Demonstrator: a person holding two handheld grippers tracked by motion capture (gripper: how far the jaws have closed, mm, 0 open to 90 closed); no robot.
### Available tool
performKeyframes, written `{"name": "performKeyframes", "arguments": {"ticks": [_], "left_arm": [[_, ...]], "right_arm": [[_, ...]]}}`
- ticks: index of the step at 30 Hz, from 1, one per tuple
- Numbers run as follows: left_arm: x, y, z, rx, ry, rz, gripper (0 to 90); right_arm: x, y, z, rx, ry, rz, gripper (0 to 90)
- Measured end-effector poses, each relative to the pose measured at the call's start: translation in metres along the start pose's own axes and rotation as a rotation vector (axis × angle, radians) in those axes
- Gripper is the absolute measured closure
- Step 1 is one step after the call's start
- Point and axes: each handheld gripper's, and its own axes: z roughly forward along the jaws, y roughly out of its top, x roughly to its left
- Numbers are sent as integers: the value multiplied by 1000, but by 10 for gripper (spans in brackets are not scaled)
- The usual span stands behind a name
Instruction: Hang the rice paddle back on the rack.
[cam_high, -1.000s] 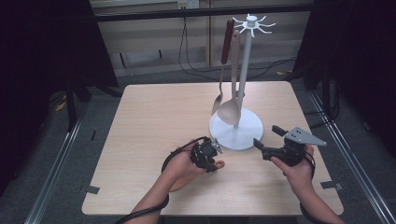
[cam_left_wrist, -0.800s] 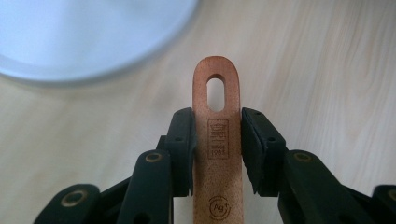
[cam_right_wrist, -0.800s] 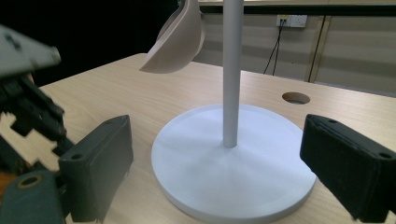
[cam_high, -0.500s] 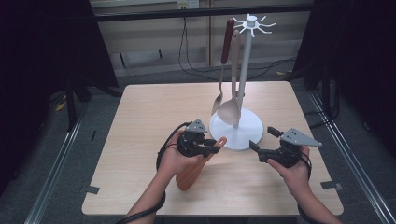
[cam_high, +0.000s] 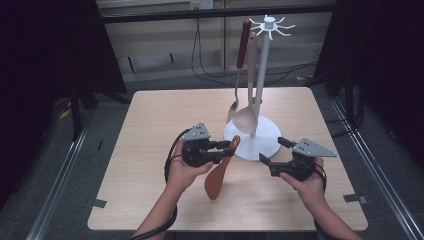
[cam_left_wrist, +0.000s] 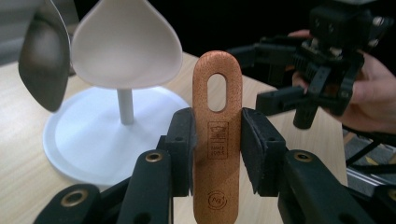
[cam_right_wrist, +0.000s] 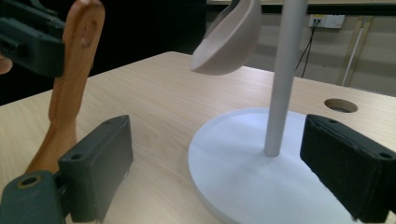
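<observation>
My left gripper (cam_high: 226, 148) is shut on the handle of a brown wooden spatula (cam_high: 218, 177), whose blade hangs down toward the table. In the left gripper view both pads press the spatula handle (cam_left_wrist: 217, 140) just below its hanging slot. My right gripper (cam_high: 274, 151) is open with nothing between its jaws, held to the right beside the white stand base (cam_high: 265, 135). In the right gripper view the spatula (cam_right_wrist: 70, 88) stands at the left and the stand's pole (cam_right_wrist: 282, 79) rises between my pads.
The white utensil stand (cam_high: 263, 75) has hooks at its top. A metal spoon with a red-brown handle (cam_high: 242, 47) and a pale ladle (cam_high: 246, 119) hang from it. The wooden table (cam_high: 165, 120) has bare room at the left and back.
My left gripper has risen and shifted a little left with the spatula, lifting it off the table so its blade hangs down. The right gripper has hardly moved.
</observation>
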Motion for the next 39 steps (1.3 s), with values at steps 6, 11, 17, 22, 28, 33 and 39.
{"name": "performKeyframes", "arguments": {"ticks": [6, 11, 17, 22, 28, 33, 39], "left_arm": [[0, 1, -4, -63, -12, -15, 661], [-1, 5, -5, -71, -8, -6, 661], [-5, 13, -6, -114, 14, -6, 661], [-7, 19, -5, -146, 75, -5, 661], [-11, 25, -2, -171, 123, -1, 660], [-17, 28, 0, -181, 145, 9, 661], [-25, 31, 4, -195, 168, 11, 660]], "right_arm": [[10, -1, 7, 0, 39, -36, 95], [15, 0, 11, 9, 80, -42, 127], [30, 5, 16, -4, 131, -48, 201], [43, 10, 19, -28, 170, -51, 293], [53, 14, 23, -49, 161, -32, 373], [60, 17, 29, -64, 140, 0, 440], [68, 19, 39, -54, 132, 46, 524]]}}
